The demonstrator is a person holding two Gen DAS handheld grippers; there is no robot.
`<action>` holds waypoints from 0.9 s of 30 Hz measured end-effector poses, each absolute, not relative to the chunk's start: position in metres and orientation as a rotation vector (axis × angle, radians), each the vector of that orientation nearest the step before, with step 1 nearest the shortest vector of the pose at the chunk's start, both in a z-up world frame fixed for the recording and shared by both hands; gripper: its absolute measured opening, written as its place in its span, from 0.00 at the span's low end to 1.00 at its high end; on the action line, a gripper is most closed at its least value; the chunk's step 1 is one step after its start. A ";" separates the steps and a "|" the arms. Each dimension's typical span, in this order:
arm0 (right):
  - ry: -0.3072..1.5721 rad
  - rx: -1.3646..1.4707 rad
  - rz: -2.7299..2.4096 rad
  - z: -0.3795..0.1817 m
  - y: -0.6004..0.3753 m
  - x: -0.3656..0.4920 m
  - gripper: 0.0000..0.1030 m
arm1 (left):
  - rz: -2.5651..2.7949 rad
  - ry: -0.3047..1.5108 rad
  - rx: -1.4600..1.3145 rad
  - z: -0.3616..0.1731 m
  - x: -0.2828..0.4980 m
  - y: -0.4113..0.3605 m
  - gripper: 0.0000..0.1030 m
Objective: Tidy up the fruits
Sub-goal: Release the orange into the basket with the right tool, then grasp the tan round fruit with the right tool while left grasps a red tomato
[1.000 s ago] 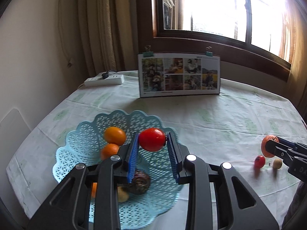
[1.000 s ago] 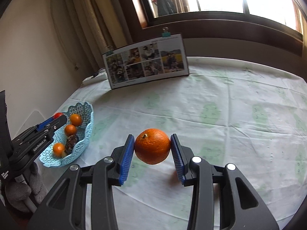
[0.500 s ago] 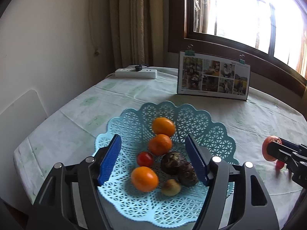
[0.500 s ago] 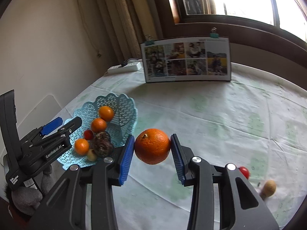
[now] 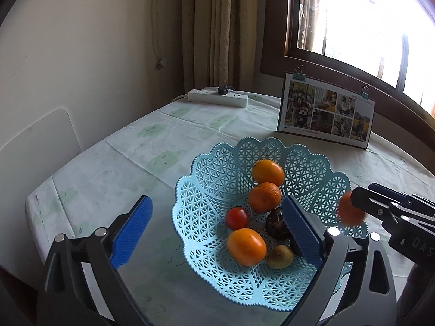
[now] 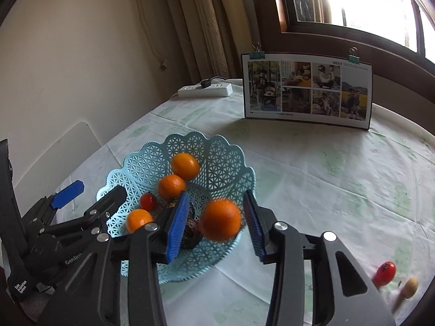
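Daylight is pouring through the window at the upper right of both views, over a round table (image 6: pixel 312 163) in a pale green-printed cloth, with a photo board (image 6: pixel 308 92) and a power strip (image 6: pixel 205 90) standing toward the back.

Half a second ago the right gripper (image 6: pixel 214 224) was gripping the orange (image 6: pixel 220 219) with both pads pressed on it, short of the basket; now its blue pads are spreading apart and the orange, motion-blurred, is sitting loose between them over the near rim of the blue lattice basket (image 6: pixel 228 168), in the lower middle of the right wrist view. Whether either pad is touching it cannot be told. The orange is round, so no long axis or heading is showing.

The left gripper (image 5: pixel 217 228) is hanging wide open with nothing in it, its pads straddling the basket (image 5: pixel 206 190); it is sitting further back than before. In the basket three oranges, a cherry tomato (image 5: pixel 236 218), dark fruits and a small brownish fruit (image 5: pixel 280 256) are lying together; the right pad is covering part of the dark fruits.

At the right edge of the left wrist view the orange (image 5: pixel 349 212) is only partly showing behind the other gripper's tip. At the lower right of the right wrist view a red tomato (image 6: pixel 384 273) and a tan fruit (image 6: pixel 410 286) are lying on the cloth, blurred.
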State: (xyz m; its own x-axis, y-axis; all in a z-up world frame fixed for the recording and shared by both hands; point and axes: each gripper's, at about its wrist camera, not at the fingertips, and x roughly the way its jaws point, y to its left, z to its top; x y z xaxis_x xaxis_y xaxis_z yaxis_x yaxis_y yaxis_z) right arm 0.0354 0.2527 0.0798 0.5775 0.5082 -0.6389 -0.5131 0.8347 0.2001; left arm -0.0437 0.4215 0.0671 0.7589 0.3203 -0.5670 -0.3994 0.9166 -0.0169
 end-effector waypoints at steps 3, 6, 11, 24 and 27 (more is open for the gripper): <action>0.745 0.001 0.590 0.079 0.251 0.035 0.49 | 0.394 0.596 -0.152 0.066 -0.042 0.423 0.95; 0.753 0.015 0.577 0.076 0.242 0.036 0.49 | 0.392 0.597 -0.151 0.065 -0.040 0.421 0.95; 0.765 0.050 0.540 0.071 0.215 0.035 0.49 | 0.382 0.587 -0.128 0.069 -0.036 0.408 0.96; 0.794 0.135 0.373 0.052 0.111 0.022 0.53 | 0.285 0.599 -0.047 0.073 -0.022 0.353 0.96; 0.801 0.150 0.323 0.047 0.083 0.017 0.53 | 0.270 0.598 -0.030 0.075 -0.020 0.341 0.96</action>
State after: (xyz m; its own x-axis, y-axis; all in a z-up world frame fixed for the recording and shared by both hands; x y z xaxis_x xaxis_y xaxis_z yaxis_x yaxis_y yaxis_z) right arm 0.0167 0.0828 0.0473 0.6499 0.3398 -0.6798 -0.2269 0.9404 0.2533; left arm -0.0199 0.3406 0.0749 0.7924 0.2423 -0.5598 -0.2596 0.9644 0.0501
